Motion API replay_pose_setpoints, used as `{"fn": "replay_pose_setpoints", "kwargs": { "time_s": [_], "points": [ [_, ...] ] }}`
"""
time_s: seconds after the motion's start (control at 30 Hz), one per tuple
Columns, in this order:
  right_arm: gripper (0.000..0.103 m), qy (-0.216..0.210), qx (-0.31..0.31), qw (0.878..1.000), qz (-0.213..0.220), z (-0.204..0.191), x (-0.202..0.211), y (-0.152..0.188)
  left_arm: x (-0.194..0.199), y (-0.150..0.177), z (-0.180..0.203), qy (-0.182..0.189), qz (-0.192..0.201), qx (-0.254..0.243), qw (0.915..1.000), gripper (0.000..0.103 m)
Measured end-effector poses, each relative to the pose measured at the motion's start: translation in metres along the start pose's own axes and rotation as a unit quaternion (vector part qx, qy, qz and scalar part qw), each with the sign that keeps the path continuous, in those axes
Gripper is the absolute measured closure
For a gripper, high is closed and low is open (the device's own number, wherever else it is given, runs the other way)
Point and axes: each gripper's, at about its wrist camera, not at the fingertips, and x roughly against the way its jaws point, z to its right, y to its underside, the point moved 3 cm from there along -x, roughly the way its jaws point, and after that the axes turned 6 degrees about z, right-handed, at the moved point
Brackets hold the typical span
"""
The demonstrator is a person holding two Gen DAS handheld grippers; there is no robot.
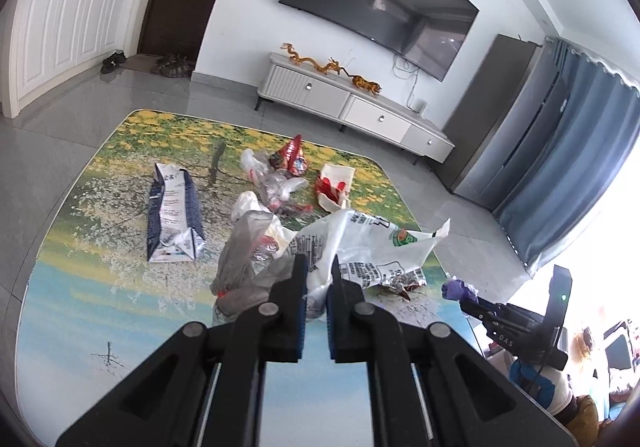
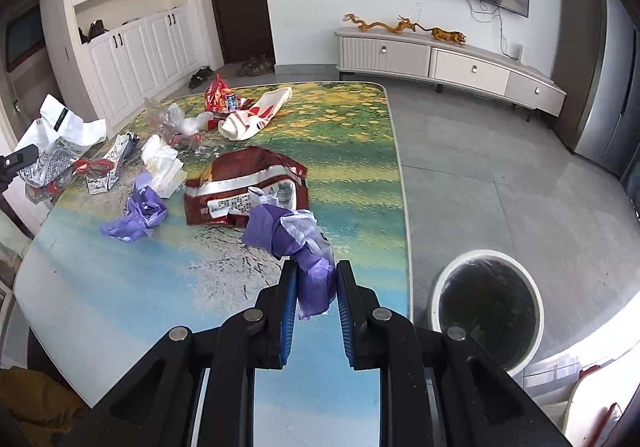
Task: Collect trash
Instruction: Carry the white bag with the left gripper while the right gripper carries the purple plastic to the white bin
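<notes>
Holding trash in both hands, you have each pair of fingers clamped on a piece above the tabletop.

Your left gripper [image 1: 318, 279] has its fingers [image 1: 298, 287] closed tight on the edge of a white printed plastic bag [image 1: 360, 243], which hangs lifted off the tabletop [image 1: 80, 287] with crumpled clear wrappers [image 1: 244, 259] just beside it. Your right gripper [image 2: 316, 287] pinches a wad of purple plastic [image 2: 304, 247] between nearly closed fingers [image 2: 289, 287], raised over the tabletop near its right edge. Further out lie a dark red snack bag [image 2: 244, 187] just behind the wad, a second purple wad [image 2: 138, 213] to its left, a blue and white carton [image 1: 172, 215], and red and white wrappers [image 2: 248, 115] at the far end. Down on the floor [image 2: 480, 175], right of the tabletop, stands a round white bin [image 2: 486, 311] with a dark liner.
</notes>
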Motion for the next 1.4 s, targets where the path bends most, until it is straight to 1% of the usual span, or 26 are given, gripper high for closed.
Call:
{"fn": "replay_pose_setpoints", "kwargs": {
  "time_s": [0.1,0.23,0.33,0.47,0.6,0.7,0.8,0.9,0.97,1.1,1.23,1.3,1.4],
  "points": [
    [0.085,-0.001,-0.003,1.000,0.005,0.003,0.004,0.002,0.000,0.004,0.010,0.000,-0.001,-0.020,0.9998,0.096],
    [0.085,-0.004,-0.012,1.000,0.015,0.007,0.011,0.002,0.001,0.008,0.032,-0.006,0.006,-0.066,0.9978,0.096],
    [0.085,-0.004,-0.019,1.000,0.022,0.013,0.017,0.003,0.001,0.011,0.051,-0.005,0.013,-0.105,0.9943,0.096],
    [0.085,0.001,-0.035,0.999,0.034,0.028,0.025,0.004,-0.002,0.015,0.083,0.003,0.017,-0.158,0.9873,0.096],
    [0.085,0.014,-0.060,0.997,0.043,0.053,0.031,0.008,-0.018,0.017,0.115,0.018,0.006,-0.194,0.9808,0.096],
    [0.085,0.032,-0.086,0.995,0.047,0.081,0.035,0.017,-0.034,0.020,0.140,0.037,-0.004,-0.215,0.9760,0.096],
    [0.085,0.053,-0.112,0.991,0.047,0.109,0.040,0.028,-0.052,0.025,0.168,0.058,-0.016,-0.242,0.9685,0.096],
    [0.085,0.070,-0.137,0.987,0.044,0.134,0.043,0.039,-0.067,0.029,0.191,0.076,-0.022,-0.256,0.9634,0.096],
    [0.085,0.079,-0.149,0.985,0.041,0.148,0.045,0.046,-0.076,0.029,0.200,0.085,-0.026,-0.259,0.9619,0.096],
    [0.085,0.085,-0.160,0.983,0.036,0.159,0.043,0.053,-0.089,0.034,0.201,0.085,-0.041,-0.256,0.9620,0.096],
    [0.085,0.079,-0.161,0.983,0.032,0.157,0.037,0.054,-0.098,0.046,0.185,0.082,-0.078,-0.242,0.9637,0.096],
    [0.085,0.073,-0.160,0.984,0.029,0.154,0.033,0.054,-0.099,0.059,0.174,0.087,-0.108,-0.240,0.9607,0.095],
    [0.085,0.066,-0.159,0.985,0.025,0.151,0.029,0.054,-0.100,0.079,0.161,0.086,-0.140,-0.245,0.9554,0.095]
  ]
}}
